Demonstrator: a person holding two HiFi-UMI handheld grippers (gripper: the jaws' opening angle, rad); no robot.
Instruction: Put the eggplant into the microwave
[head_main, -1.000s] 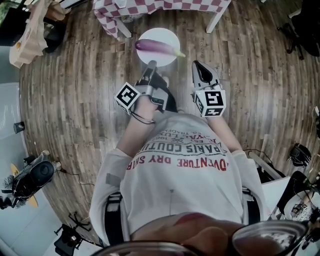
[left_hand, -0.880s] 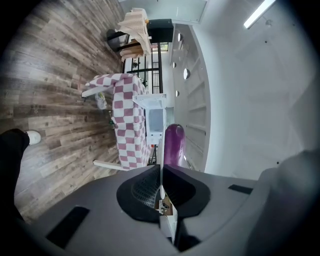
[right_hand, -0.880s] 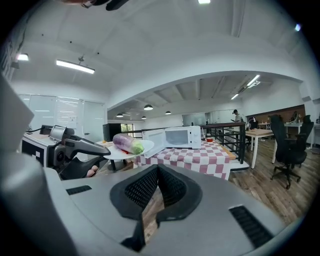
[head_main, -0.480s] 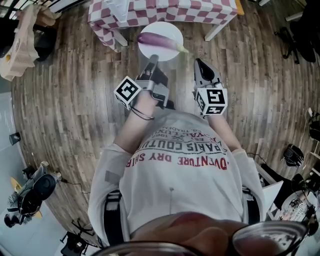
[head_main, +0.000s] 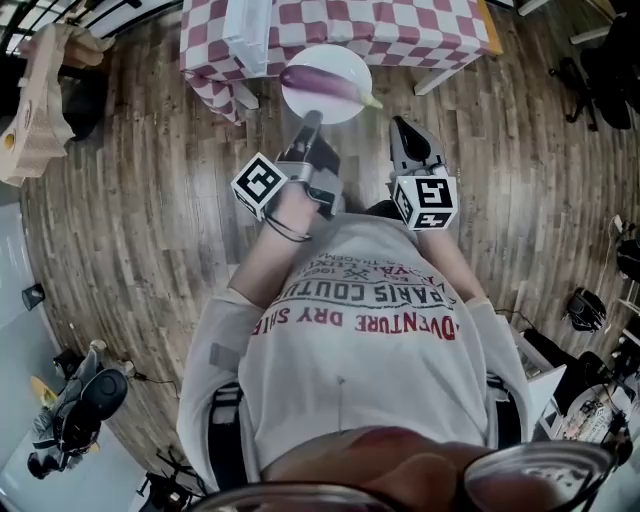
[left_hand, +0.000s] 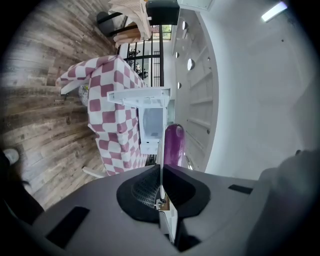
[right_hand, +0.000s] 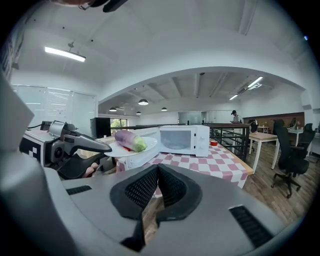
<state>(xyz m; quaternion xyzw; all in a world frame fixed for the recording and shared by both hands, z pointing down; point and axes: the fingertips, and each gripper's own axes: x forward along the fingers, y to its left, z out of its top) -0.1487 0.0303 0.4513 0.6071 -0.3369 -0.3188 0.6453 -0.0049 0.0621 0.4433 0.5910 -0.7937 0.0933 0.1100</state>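
Observation:
A purple eggplant (head_main: 318, 82) with a green stem lies on a white plate (head_main: 330, 108). My left gripper (head_main: 308, 122) is shut on the plate's near rim and holds it level in front of the person. The left gripper view shows the plate (left_hand: 160, 159) edge-on between the pads, with the eggplant (left_hand: 173, 145) beyond. Ahead, a white microwave (right_hand: 182, 140) stands on the red-and-white checked table (head_main: 400, 25) with its door (left_hand: 137, 95) swung open. The plate (right_hand: 117, 150) and eggplant (right_hand: 128, 140) hang just short of it. My right gripper (head_main: 402, 128) is shut and empty, to the right of the plate.
A small red object (right_hand: 214, 143) sits on the table right of the microwave. An office chair (right_hand: 290, 150) and desks stand at the right, with a person (right_hand: 235, 116) far back. A bag (head_main: 40, 90) and camera gear (head_main: 80, 400) lie on the wooden floor at left.
The checked table and microwave have come nearer in the head view as the person walks forward. Both grippers keep their pose, and the plate now overlaps the table's edge.

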